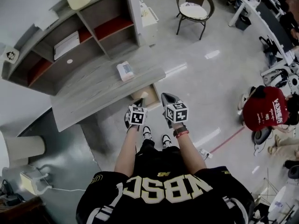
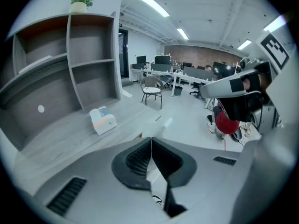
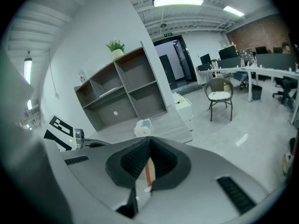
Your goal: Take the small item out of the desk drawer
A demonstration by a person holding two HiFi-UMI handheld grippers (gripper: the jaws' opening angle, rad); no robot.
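Head view shows the left gripper [image 1: 138, 101] and right gripper [image 1: 169, 98] side by side before the desk [image 1: 93, 90], both with jaws closed on nothing. The drawer [image 2: 155, 123] juts out just beyond their tips; its contents cannot be made out.

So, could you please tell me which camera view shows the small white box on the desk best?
The left gripper view: the white box lies unobstructed on the desk, top and side both visible. The head view shows it smaller, from above. The right gripper view shows it small, just beyond the tongs.
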